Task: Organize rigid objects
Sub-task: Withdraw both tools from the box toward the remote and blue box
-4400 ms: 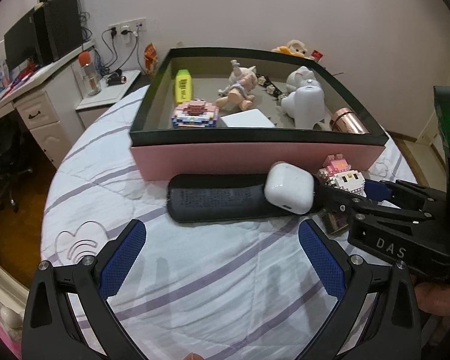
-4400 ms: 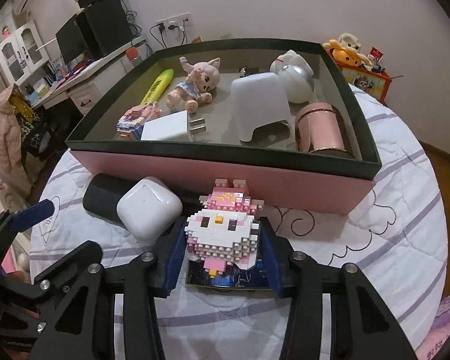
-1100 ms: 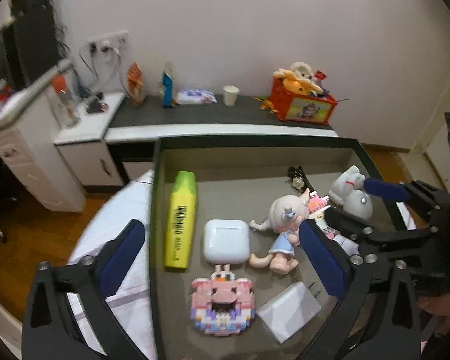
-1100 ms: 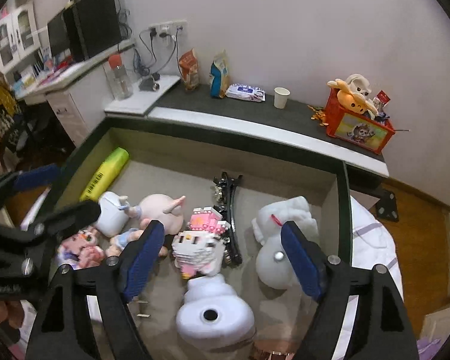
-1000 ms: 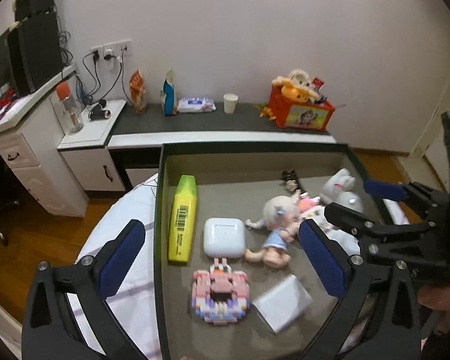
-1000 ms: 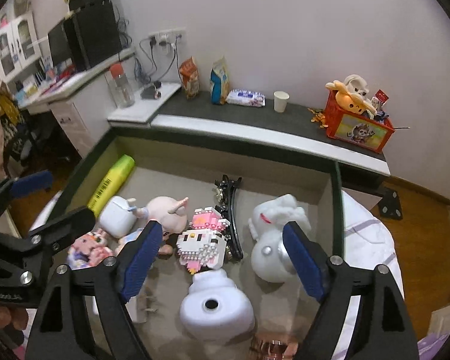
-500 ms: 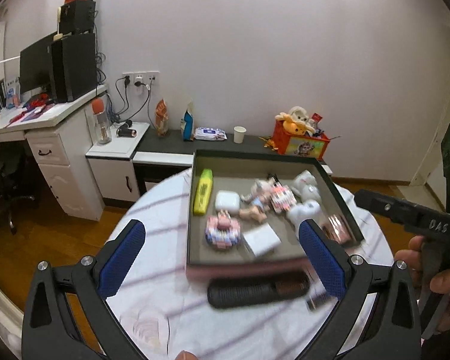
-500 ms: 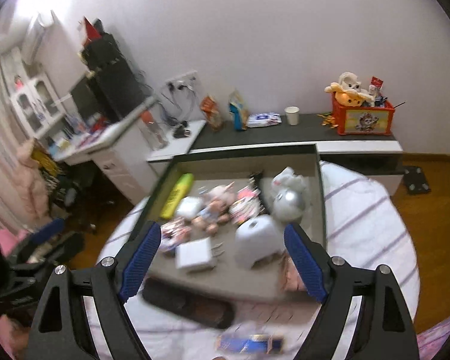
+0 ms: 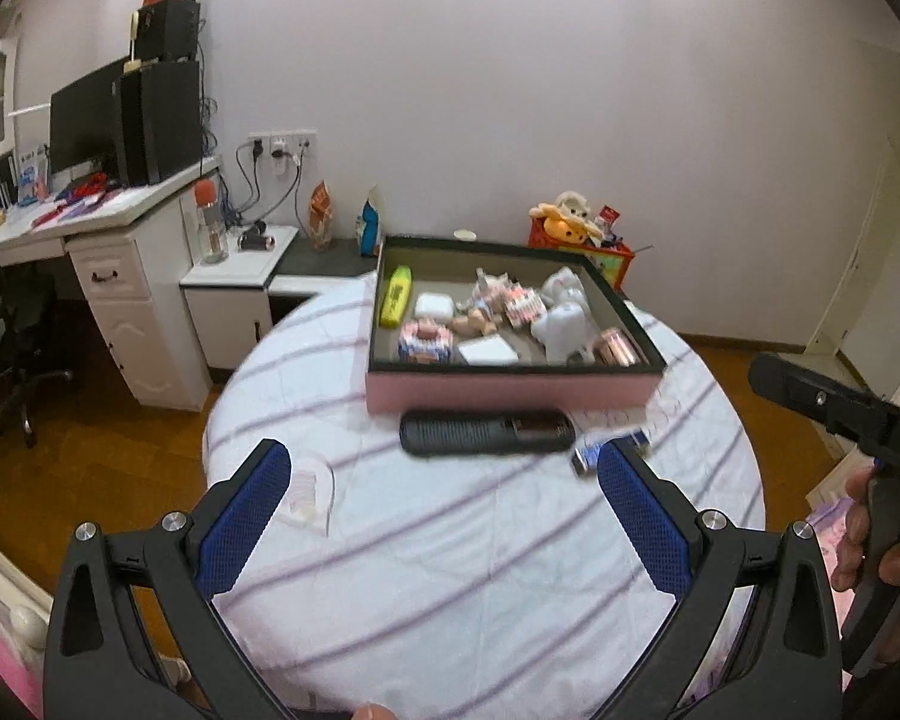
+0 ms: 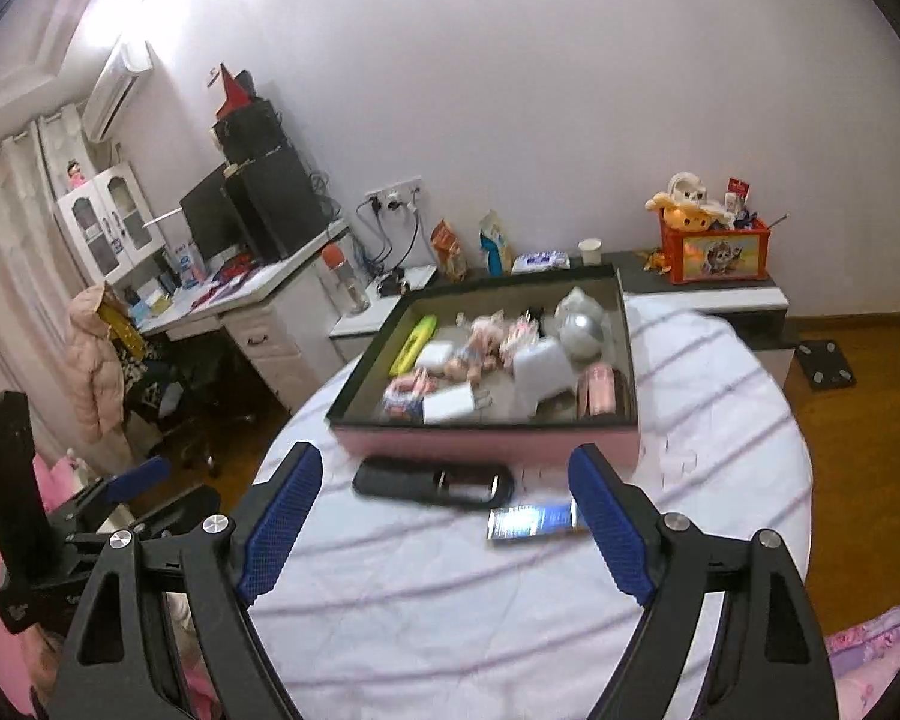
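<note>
My left gripper (image 9: 438, 510) stands with fingers wide apart and nothing between them, over bare striped cloth on the round table (image 9: 480, 570). My right gripper (image 10: 444, 516) is likewise spread and empty. Each shows in the other's view: the right one held in my hand (image 9: 876, 546) at the right edge of the left view, the left one low at the left edge of the right view.

Against a second ago: both grippers were then over the box (image 9: 510, 387), close above its contents; both have since drawn back and up, so the whole table now shows. The earbud case (image 9: 433, 305) and the pink-and-white brick cat (image 9: 522, 307), on the cloth outside the box a few seconds back, now lie inside it.

In the box: yellow highlighter (image 9: 395, 294) along the left wall, earbud case just beside it, brick figure (image 9: 425, 341) and white charger (image 9: 487, 351) near the front wall, doll (image 9: 480, 309) mid-box, white stool-shaped piece (image 9: 561, 324) and pink tin (image 9: 615, 347) to the right.

Outside: a black case (image 9: 486, 432) lies just before the pink front wall, and a small blue pack (image 10: 534, 521) lies near its right end. Both are blurred. Nothing blocks the way to them.

Beyond: desk with monitor (image 9: 84, 120), low shelf, orange toy box (image 10: 714, 249).
</note>
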The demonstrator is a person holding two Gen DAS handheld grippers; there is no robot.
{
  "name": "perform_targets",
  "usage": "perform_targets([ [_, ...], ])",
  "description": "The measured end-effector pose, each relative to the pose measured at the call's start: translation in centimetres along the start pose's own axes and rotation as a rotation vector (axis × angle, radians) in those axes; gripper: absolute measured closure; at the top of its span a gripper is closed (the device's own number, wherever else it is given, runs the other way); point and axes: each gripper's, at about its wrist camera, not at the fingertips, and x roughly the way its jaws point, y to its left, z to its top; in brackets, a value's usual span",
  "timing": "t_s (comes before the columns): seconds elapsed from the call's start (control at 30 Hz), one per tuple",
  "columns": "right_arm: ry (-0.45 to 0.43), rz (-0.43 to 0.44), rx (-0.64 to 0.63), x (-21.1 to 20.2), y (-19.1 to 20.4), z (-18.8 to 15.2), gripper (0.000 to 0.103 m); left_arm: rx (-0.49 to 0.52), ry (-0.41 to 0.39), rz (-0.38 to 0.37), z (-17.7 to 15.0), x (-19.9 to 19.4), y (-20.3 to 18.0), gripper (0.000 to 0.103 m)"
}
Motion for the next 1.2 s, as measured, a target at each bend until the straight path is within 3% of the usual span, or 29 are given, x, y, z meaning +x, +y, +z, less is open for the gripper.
perform_targets([
  [0.37,-0.024,-0.261,-0.131,-2.4,2.2,-4.4,0.017,-0.015,0.082,-0.009,-4.2,0.0,-0.5,0.0],
  [0.73,-0.032,-0.259,-0.147,-2.6,2.8,-5.3,0.017,0.006,0.086,-0.008,-4.7,-0.5,-1.3,0.0],
  [1.03,-0.016,-0.166,-0.103,-2.2,2.3,-5.5,0.017,0.015,0.095,-0.008,-5.0,-0.2,-1.7,0.0],
  [1.07,-0.011,-0.166,-0.104,-2.1,2.4,-5.6,0.017,0.017,0.095,-0.007,-5.0,-0.2,-1.7,0.0],
  [1.13,-0.024,-0.254,-0.102,-2.1,2.5,-5.6,0.017,0.012,0.096,-0.008,-5.0,-0.1,-1.7,0.0],
  [1.2,-0.009,-0.227,-0.094,-1.7,2.2,-5.6,0.017,0.015,0.095,-0.005,-5.0,-0.1,-1.7,0.0],
])
